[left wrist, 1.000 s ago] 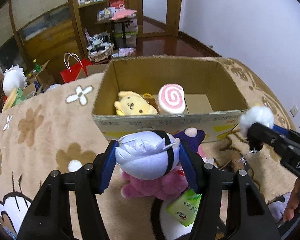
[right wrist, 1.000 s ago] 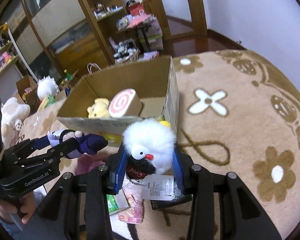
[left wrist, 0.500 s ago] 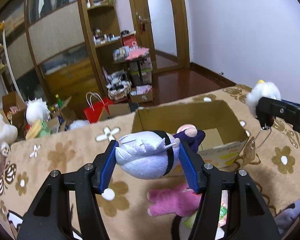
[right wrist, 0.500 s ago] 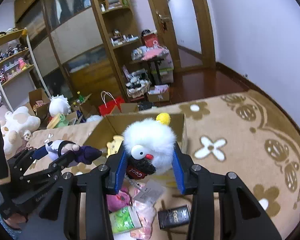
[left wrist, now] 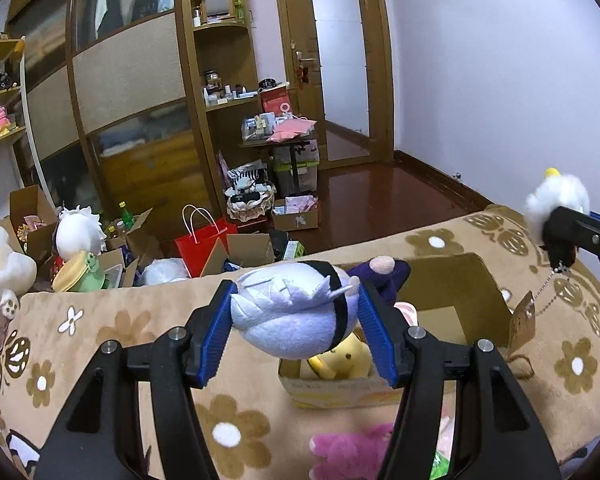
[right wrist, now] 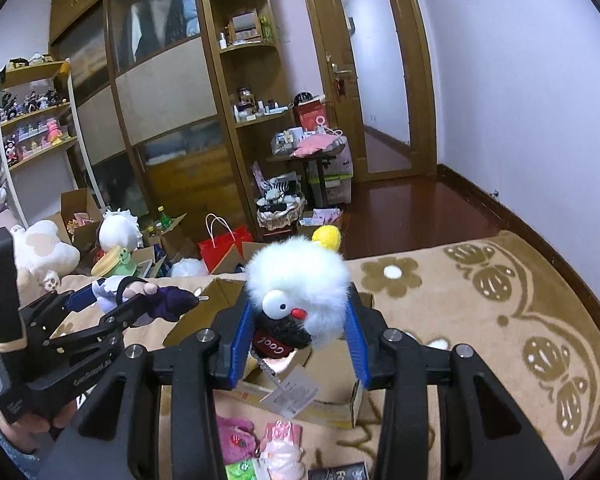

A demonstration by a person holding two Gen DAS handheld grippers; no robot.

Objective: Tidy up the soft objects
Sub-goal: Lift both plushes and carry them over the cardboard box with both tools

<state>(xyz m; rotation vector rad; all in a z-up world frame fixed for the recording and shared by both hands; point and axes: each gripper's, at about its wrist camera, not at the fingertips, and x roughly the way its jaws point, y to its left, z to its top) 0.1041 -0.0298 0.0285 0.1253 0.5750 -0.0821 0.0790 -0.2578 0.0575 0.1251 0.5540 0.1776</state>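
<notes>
My left gripper is shut on a lilac-haired plush doll with a black band and purple body, held above the open cardboard box. A yellow plush lies in the box below it. My right gripper is shut on a white fluffy plush with a yellow pompom and a hanging paper tag, held over the same box. The right gripper shows at the right edge of the left wrist view; the left gripper shows at the left of the right wrist view.
The box sits on a beige flower-pattern blanket. A pink plush and small packets lie in front of the box. Beyond the blanket's far edge stand a red bag, boxes and plush toys on the floor.
Both grippers have risen with their plush toys and now hang higher over the box; the views show more of the room and less of the blanket.
</notes>
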